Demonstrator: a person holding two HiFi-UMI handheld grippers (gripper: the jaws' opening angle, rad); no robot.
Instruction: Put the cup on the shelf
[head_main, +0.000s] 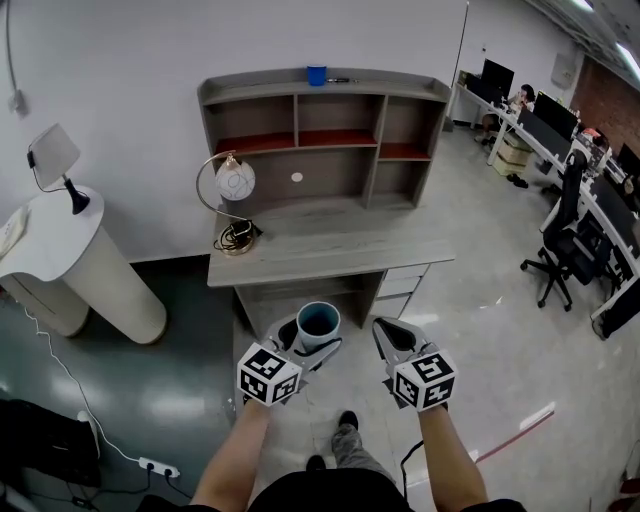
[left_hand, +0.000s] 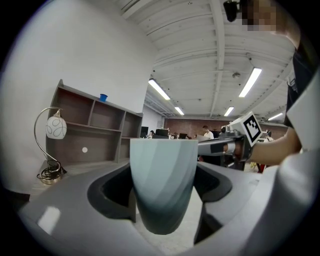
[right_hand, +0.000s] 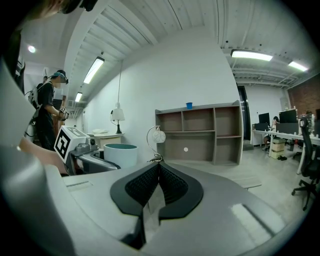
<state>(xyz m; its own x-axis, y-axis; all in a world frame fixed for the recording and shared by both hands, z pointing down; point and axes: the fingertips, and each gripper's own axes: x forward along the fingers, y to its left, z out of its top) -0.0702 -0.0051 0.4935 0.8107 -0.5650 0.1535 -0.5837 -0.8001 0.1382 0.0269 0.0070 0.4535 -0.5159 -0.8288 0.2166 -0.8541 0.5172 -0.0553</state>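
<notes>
Jaws of the left gripper (head_main: 312, 345) squeeze a round pale blue-grey cup (head_main: 319, 323) with a dark teal inside, one jaw on each side of it. The cup stands up straight between them with its open mouth facing up, and its top part pokes up above the jaws. In the left gripper view its rounded bottom hangs in the gap between the two dark pads, above the shiny pale floor (head_main: 480, 300). The cup is up in the air, in front of the grey wooden surface (head_main: 340, 255), and does not touch it. The right gripper (head_main: 388, 335) is just beside the cup, on its right, and does not touch it. Its jaws are pressed together with nothing between them. At the back of the surface stands a grey wooden shelf (head_main: 378, 150) with open boxes. A small blue pot (head_main: 316, 75) sits on the very top of the shelf. A lamp with a round white ball (head_main: 235, 182) stands on the left end of the surface.
</notes>
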